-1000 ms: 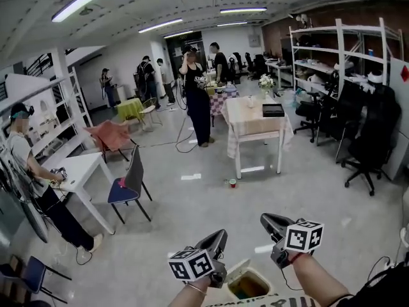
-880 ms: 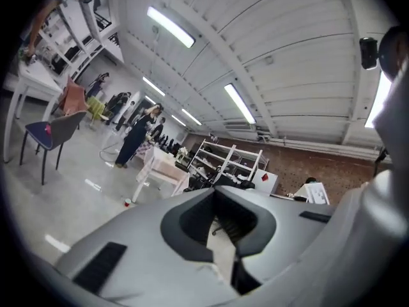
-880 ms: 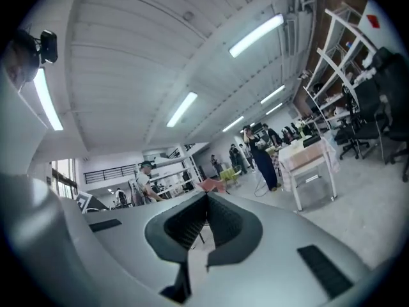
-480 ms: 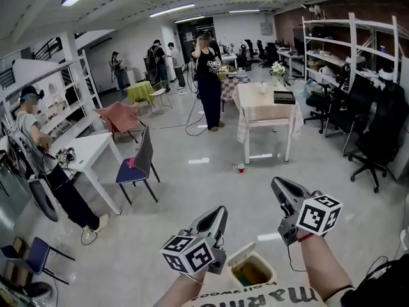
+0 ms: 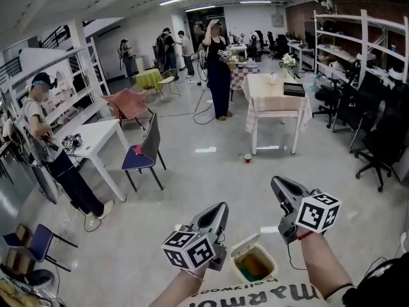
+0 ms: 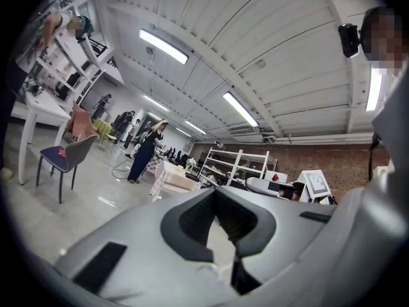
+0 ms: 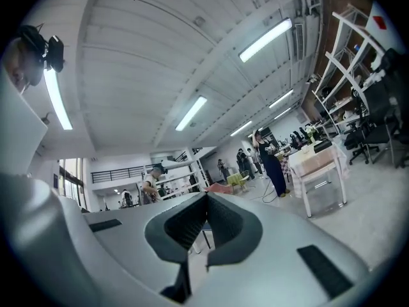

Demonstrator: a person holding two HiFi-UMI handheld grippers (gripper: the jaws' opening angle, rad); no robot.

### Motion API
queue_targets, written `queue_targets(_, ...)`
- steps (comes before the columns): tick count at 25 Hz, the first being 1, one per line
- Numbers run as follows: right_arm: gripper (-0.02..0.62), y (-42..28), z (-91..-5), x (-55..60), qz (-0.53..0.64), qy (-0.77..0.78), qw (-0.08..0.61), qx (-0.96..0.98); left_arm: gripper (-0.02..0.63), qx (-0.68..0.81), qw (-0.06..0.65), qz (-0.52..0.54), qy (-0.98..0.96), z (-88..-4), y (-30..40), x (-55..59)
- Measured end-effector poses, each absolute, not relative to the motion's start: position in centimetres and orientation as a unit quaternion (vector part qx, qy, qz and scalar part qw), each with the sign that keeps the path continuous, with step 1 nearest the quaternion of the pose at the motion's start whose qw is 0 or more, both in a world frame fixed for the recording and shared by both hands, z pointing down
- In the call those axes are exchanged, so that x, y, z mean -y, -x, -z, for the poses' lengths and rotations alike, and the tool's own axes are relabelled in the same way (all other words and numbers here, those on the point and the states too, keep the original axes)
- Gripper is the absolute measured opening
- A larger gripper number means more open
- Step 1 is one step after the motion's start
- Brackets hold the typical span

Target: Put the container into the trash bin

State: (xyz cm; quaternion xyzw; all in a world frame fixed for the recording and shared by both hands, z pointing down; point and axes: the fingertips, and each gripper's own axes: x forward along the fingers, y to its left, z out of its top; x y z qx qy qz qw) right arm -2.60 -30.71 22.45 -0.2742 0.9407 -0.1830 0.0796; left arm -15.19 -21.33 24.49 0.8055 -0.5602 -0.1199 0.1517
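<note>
Grey plastic jaws on the left gripper (image 5: 221, 208) are closed tip to tip. Its own view (image 6: 214, 191) shows only floor and room through the hollow behind the tips, so it holds nothing. The right gripper (image 5: 276, 182) is the same: jaws pressed together at the point and nothing caught between them (image 7: 206, 196). Both claws aim forward and upward into the room, away from the floor.

The trash bin (image 5: 237, 265) stands below and behind both sets of tips, between the two forearms and close to the person's body. It is a little nearer the left claw's heel than the right's. Its lid is tipped open, and the inside shows a green-yellow mass. I cannot tell whether that is the container.

No container is in either claw or near one. The only likely candidate is a small red cup-like thing (image 5: 247, 158) on the floor, well ahead of both tips and beside the leg of the cloth-covered table (image 5: 275, 96).

If that is the target, it lies straight out along the line the jaws point, roughly midway between them. Neither hand is clearly favoured, and the bin sits in the opposite direction.
</note>
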Motion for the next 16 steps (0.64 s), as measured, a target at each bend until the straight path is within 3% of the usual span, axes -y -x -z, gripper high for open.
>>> queue_targets(16,0.002,2.51,-23.13,29.94,0.182,0.276,0.064,-0.942,0.005,0.557,0.155,0.124,-0.806,-24.54,15.1,21.0)
